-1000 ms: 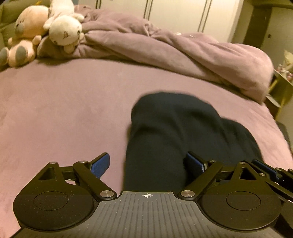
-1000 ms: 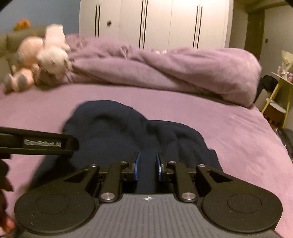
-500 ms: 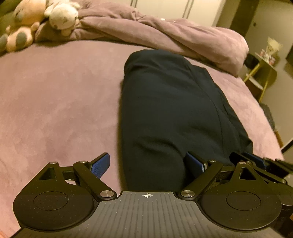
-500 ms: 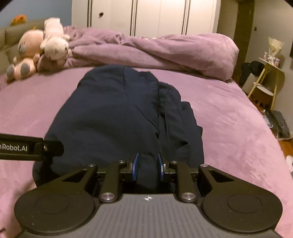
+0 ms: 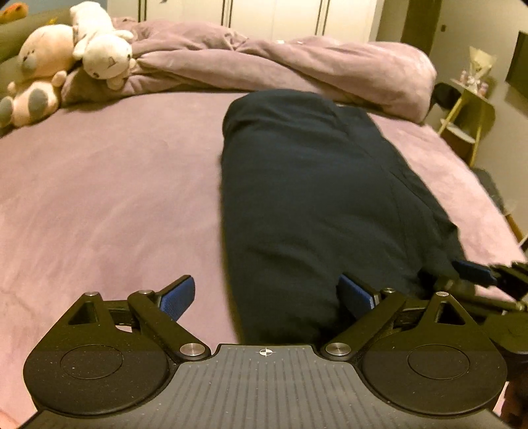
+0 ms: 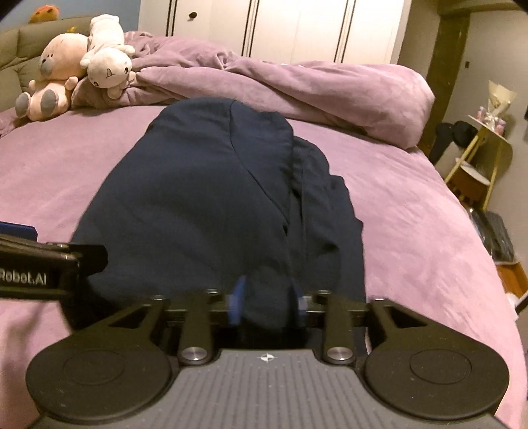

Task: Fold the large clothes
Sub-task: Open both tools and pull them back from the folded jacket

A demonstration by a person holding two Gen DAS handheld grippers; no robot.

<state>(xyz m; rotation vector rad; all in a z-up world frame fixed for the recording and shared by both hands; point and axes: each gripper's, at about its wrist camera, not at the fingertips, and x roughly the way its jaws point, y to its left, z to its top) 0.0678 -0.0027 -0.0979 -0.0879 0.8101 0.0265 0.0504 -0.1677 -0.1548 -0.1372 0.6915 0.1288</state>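
Navy garment (image 5: 313, 204) folded lengthwise on purple bed (image 5: 109, 198), left claw (image 5: 267, 297) spread wide at its near hem, right claw (image 6: 267, 303) opening, hem between pads, untouched.

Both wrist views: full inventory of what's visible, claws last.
garment: one, dark navy, laid lengthwise on the bed, near end at both claws
bed cover: one, purple, under the garment
duvet: one, purple, bunched along the far side of the bed
plush toys: two, one pink, one white, far left corner against the duvet
wardrobe: one, white doors, behind the bed
side table: one, yellow, right of the bed, small items on top
left claw: blue pads wide apart, garment edge between them, not pressed
right claw: blue pads opening, garment fabric between them
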